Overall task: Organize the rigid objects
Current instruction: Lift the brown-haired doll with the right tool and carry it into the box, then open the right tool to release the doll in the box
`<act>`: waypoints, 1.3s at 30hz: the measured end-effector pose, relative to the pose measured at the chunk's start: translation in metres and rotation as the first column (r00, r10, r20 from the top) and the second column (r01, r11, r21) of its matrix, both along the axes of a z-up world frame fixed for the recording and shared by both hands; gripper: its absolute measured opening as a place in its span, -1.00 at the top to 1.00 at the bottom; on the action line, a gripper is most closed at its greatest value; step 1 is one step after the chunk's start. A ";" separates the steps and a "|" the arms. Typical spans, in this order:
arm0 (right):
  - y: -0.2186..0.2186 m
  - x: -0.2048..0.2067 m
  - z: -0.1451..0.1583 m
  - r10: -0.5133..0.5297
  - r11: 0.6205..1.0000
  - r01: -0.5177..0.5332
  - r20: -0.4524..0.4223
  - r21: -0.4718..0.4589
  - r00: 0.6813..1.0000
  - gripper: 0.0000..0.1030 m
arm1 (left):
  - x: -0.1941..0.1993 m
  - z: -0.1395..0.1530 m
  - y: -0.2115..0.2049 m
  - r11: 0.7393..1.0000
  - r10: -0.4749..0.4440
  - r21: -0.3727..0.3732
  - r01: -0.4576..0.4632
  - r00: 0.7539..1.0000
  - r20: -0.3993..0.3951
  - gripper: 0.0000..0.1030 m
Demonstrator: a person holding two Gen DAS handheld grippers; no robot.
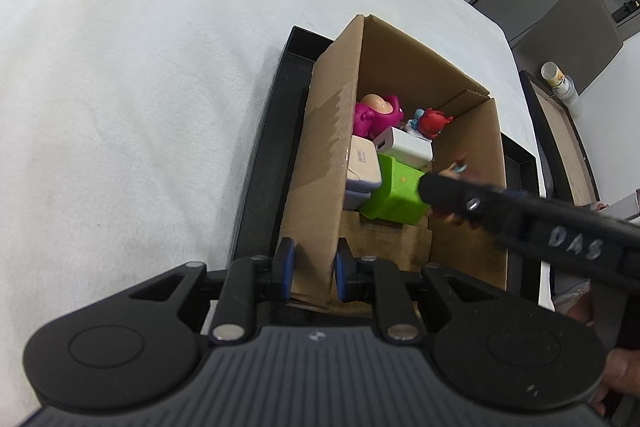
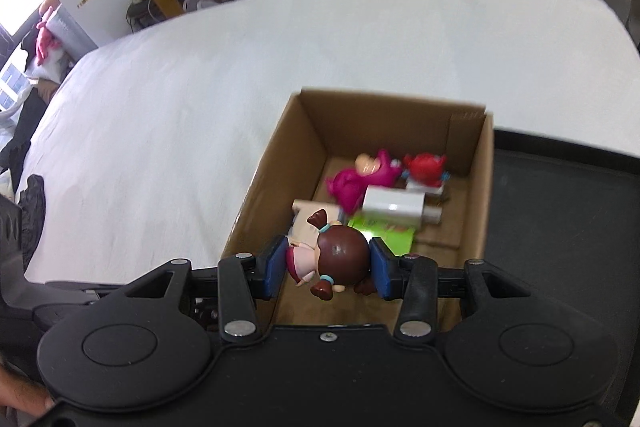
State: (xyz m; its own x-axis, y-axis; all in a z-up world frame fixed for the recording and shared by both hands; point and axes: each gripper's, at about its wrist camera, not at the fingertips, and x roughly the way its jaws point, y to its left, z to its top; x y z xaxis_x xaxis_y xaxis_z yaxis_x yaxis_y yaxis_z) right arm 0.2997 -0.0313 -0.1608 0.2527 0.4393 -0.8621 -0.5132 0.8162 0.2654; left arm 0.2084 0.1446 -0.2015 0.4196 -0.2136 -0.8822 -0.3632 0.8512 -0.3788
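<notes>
Gripping the near wall of the cardboard box, the left gripper has its blue-padded jaws closed narrow on that wall, one pad outside and one inside. The box stands open-topped in a black tray on a surface covered with a white cloth.

From the right wrist view, the right gripper holds a small doll figure with a brown head, pigtails tied in blue bands and a pink outfit; the jaws are closed on it from both sides, and it lies sideways between the pads. It hangs over the near end of the box, above the rim and not yet resting on anything inside.

Inside the box lie several things: a pink toy figure and a red toy figure toward the far end, a white rectangular adapter in the middle, a green block under and beside it, and a pale flat case against the left wall. Those in the right wrist view are somewhat blurred.

In the left wrist view the right gripper's black arm reaches in over the box from the right edge, with part of a person's hand showing at the lower right corner
</notes>
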 end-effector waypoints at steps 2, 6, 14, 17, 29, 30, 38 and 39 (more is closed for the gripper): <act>0.000 0.001 -0.005 -0.003 1.000 0.003 -0.024 -0.005 1.000 0.15 | 0.000 0.000 0.000 1.000 0.002 -0.002 -0.002 1.000 0.001 0.65; -0.001 0.004 -0.013 -0.013 1.000 0.011 -0.062 -0.017 0.998 0.15 | 0.000 -0.001 0.000 1.000 -0.001 -0.008 0.001 1.000 0.001 0.65; 0.002 0.008 -0.035 -0.035 0.997 0.026 -0.125 -0.075 0.992 0.15 | 0.000 -0.001 -0.001 1.000 -0.001 -0.010 0.001 1.000 0.001 0.65; 0.006 0.009 -0.042 -0.032 0.996 0.020 -0.136 -0.090 0.990 0.15 | 0.001 -0.001 -0.001 1.000 -0.003 -0.010 0.003 1.000 0.001 0.65; 0.010 0.013 -0.060 -0.028 0.990 0.009 -0.133 -0.138 0.991 0.15 | 0.003 -0.002 -0.002 1.000 -0.008 -0.016 0.008 1.000 -0.008 0.64; 0.012 0.011 -0.061 -0.024 0.990 0.006 -0.129 -0.140 0.991 0.16 | 0.003 -0.002 -0.002 1.000 -0.008 -0.014 0.008 1.000 -0.007 0.64; 0.005 0.007 -0.046 -0.038 0.995 0.026 -0.122 -0.101 0.992 0.14 | 0.004 -0.001 -0.001 1.000 -0.002 -0.017 0.001 1.000 -0.026 0.64; 0.003 0.006 -0.042 -0.043 0.995 0.031 -0.123 -0.094 0.992 0.14 | 0.004 0.001 -0.002 1.000 -0.006 -0.012 0.006 1.000 -0.028 0.64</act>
State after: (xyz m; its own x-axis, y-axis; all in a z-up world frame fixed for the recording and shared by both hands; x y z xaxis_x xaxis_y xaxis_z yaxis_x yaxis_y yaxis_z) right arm 0.3062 -0.0283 -0.2025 0.1555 0.3496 -0.9239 -0.4498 0.8578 0.2489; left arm 0.2128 0.1425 -0.2003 0.3930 -0.2265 -0.8912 -0.3691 0.8488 -0.3785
